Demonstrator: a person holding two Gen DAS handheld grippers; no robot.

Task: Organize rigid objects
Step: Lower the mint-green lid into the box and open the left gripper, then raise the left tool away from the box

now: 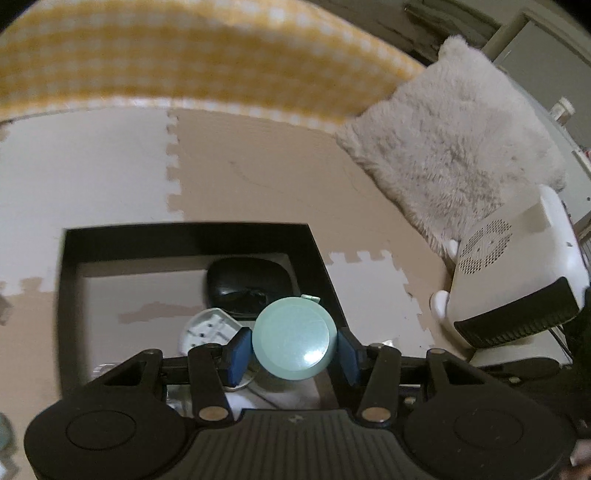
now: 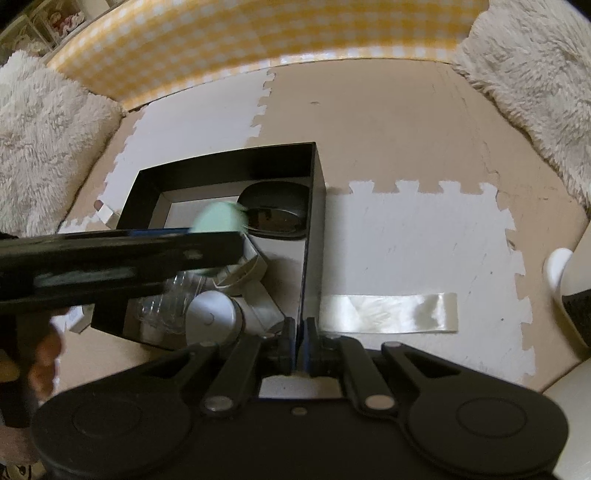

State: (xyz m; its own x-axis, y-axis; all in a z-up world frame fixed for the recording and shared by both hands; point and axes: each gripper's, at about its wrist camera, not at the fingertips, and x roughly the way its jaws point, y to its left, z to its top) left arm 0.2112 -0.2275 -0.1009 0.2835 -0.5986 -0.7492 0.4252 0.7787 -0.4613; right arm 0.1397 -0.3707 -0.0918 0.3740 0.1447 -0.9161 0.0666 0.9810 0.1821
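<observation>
My left gripper [image 1: 293, 352] is shut on a round mint-green case [image 1: 294, 339] and holds it over the black open box [image 1: 184, 236]. Inside the box lie a black case [image 1: 251, 284] and a white plug adapter [image 1: 208, 328]. In the right wrist view the left gripper's arm [image 2: 122, 254] crosses over the box [image 2: 314, 206] with the mint-green case [image 2: 218, 218] at its tip. My right gripper [image 2: 300, 345] is shut on the box's near right wall edge. Clear plastic packaging [image 2: 166, 299] and a white round device [image 2: 212, 317] lie in the box's near part.
Beige and white foam puzzle mats [image 2: 406, 240] cover the floor. A strip of clear tape [image 2: 388, 308] lies right of the box. Fluffy white cushions [image 1: 450, 147] [image 2: 44, 129] flank a yellow gingham bolster [image 2: 258, 33]. A white appliance [image 1: 517, 273] stands at the right.
</observation>
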